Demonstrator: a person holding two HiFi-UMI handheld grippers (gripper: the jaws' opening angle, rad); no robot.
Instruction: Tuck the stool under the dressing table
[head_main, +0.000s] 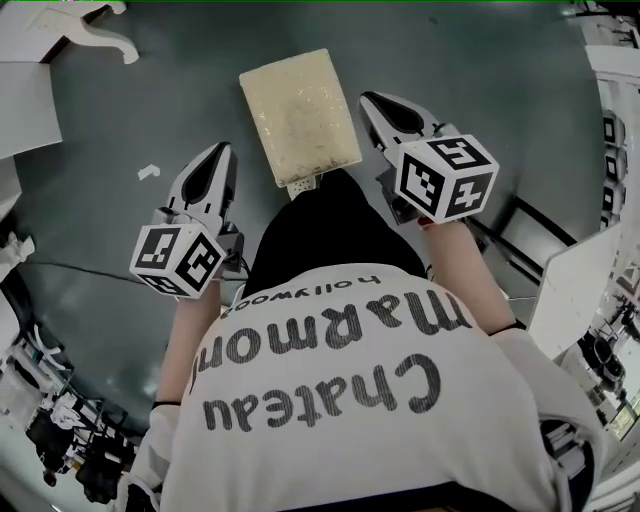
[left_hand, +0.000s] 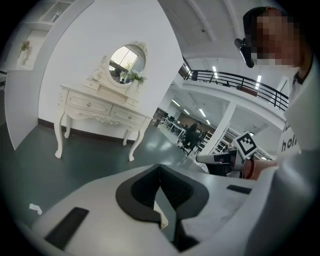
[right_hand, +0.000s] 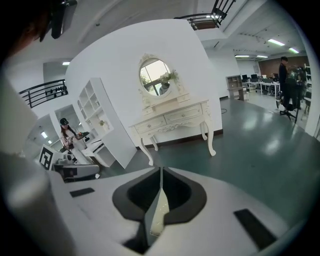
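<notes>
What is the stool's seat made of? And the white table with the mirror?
Stool seat: looks like soft cream fabric padding, nubbly and slightly sparkly. Dressing table: probably painted white wood, smooth, with carved curly trim and curved legs.

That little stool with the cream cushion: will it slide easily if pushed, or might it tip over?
The stool would probably slide fairly easily, since the floor looks smooth and glossy. It looks padded on top, so that part may give a little under a push. Its legs are hidden from above, so tipping is hard to judge; pushing low seems safer.
</notes>
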